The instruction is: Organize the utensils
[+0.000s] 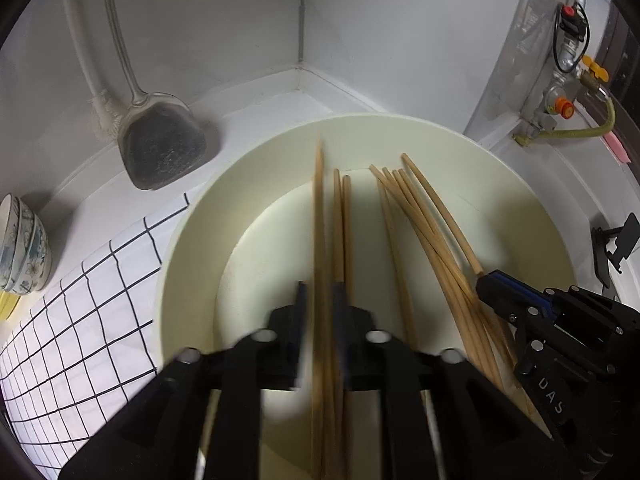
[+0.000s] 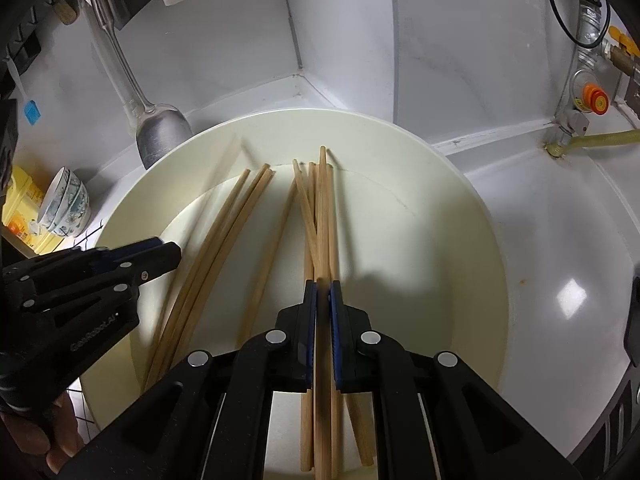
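Note:
A wide cream bowl [image 1: 192,240] [image 2: 460,208] holds several wooden chopsticks in two loose bundles. In the left wrist view one bundle [image 1: 319,208] runs up between the fingers of my left gripper [image 1: 320,292]. Those jaws stand apart, with a gap beside the sticks, which lie loose. The other bundle [image 1: 424,220] fans to the right, by my right gripper [image 1: 486,282]. In the right wrist view my right gripper [image 2: 323,286] is shut, its blue pads pinching one chopstick [image 2: 322,200] of the middle bundle. My left gripper [image 2: 168,258] hovers over the bowl's left side, next to the slanting chopsticks [image 2: 232,220].
A metal spatula [image 1: 160,148] [image 2: 160,136] hangs against the white wall behind the bowl. Stacked patterned bowls [image 1: 24,244] [image 2: 66,204] stand at the left, beside a chequered cloth [image 1: 80,300]. Gas valve fittings with a yellow hose [image 1: 560,108] sit at the right. A hand [image 2: 52,432] shows lower left.

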`<state>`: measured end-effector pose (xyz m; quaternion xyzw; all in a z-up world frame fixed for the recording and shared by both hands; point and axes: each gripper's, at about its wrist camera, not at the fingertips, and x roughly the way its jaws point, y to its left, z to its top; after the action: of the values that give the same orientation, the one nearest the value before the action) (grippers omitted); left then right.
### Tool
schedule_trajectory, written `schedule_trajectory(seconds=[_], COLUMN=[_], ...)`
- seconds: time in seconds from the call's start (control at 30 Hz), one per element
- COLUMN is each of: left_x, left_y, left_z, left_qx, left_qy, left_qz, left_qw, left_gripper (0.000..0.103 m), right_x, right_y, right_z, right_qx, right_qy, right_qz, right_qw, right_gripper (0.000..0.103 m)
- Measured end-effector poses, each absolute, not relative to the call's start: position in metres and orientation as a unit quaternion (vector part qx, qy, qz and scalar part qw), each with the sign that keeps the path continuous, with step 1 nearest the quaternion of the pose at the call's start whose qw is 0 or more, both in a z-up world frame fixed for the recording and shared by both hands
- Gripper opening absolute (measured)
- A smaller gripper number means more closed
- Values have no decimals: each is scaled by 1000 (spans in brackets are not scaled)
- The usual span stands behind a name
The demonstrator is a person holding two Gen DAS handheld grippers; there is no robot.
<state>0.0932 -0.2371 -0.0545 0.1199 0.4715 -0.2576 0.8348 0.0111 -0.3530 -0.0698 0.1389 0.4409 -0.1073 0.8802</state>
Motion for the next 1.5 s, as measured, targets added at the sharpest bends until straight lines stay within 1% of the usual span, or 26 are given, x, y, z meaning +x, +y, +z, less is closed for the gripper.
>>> schedule_trajectory(seconds=[0.07,0.1,0.2,0.3,0.37,0.4,0.47,0.53,0.63,0.77,0.83,0.97,1.03,1.1,1.5], left_x=[91,90,89,86,82,81,79,76,70,62,58,50,47,44,30], left_y=[-232,-229,-220,-213,-209,-208,-205,-203,-195,-188,-184,-177,-173,-170,-160], left_z=[-50,-47,-38,-32,-27,-24,-20,-17,-9,0,5,16,20,24,37], left_qx=[116,112,103,105,109,110,109,109,105,104,104,105,104,102,101], left_qy=[462,456,451,450,446,445,444,446,443,437,435,429,428,429,429], left_qz=[-248,-245,-242,-236,-230,-229,-227,-228,-226,-218,-217,-215,-213,-211,-204], left_qw=[844,849,853,855,858,859,860,859,861,866,867,871,872,872,874], left_gripper=[66,71,72,74,79,80,82,84,86,90,91,94,96,96,97], right_x=[9,7,0,-6,-10,-12,-16,-21,-29,-38,-42,-50,-53,-57,-67], right_y=[-355,-355,-355,-354,-352,-351,-350,-347,-344,-341,-338,-333,-330,-327,-317], right_z=[-67,-66,-61,-55,-51,-49,-46,-42,-37,-29,-24,-16,-12,-9,6], right_qx=[141,141,138,138,138,139,141,142,143,143,143,139,139,140,139], right_qy=[438,436,432,429,426,426,424,420,415,409,403,396,393,391,397], right_qz=[-112,-114,-120,-124,-127,-129,-133,-137,-142,-149,-150,-154,-156,-158,-165], right_qw=[881,882,883,884,885,885,885,886,887,889,892,894,895,896,892], right_gripper=[13,15,15,25,27,27,31,38,42,44,50,51,54,57,61])
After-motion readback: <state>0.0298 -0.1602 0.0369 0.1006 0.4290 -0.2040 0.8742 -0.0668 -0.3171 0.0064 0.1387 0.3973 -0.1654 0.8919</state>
